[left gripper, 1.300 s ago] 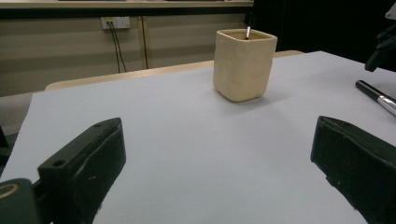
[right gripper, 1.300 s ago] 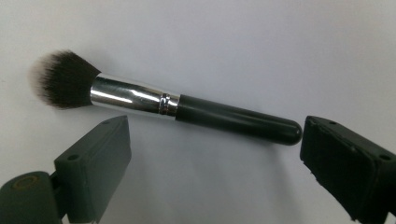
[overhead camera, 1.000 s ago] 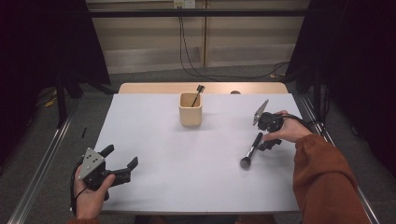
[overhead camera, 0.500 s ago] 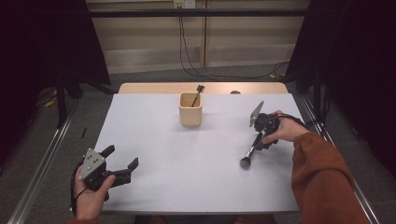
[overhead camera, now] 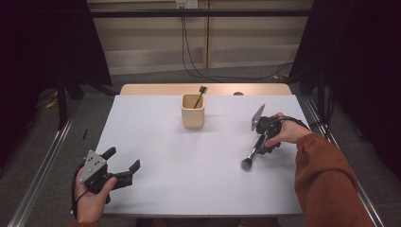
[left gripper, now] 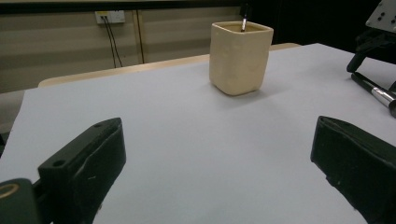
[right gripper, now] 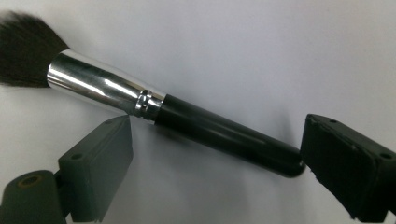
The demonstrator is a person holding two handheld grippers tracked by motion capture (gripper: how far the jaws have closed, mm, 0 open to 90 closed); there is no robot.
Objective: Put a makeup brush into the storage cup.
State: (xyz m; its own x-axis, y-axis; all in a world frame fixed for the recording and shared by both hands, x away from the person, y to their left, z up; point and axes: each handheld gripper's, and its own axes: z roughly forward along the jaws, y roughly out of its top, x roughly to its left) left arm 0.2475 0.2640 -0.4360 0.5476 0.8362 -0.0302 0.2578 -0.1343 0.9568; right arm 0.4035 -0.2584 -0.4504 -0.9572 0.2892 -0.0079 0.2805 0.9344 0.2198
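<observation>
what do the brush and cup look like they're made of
Brush: dark soft bristles, a shiny metal collar with mirror-like glints, and a glossy black handle, plastic or lacquered wood. Cup: matte cream, thick rounded walls, likely ceramic or plastic.

A table (overhead camera: 156,142) carries everything here, its top covered by a white sheet, with a strip of bare wood showing along the far edge. A cream-coloured cup (overhead camera: 193,110) stands upright on the sheet, near that far edge and about midway across. A dark-tipped stick leans inside the cup. To the right of the cup and nearer the person, a makeup brush (overhead camera: 252,153) lies flat on the sheet, well apart from the cup, its dark bristles pointing toward the near edge and its black handle angled away toward the far right.
</observation>
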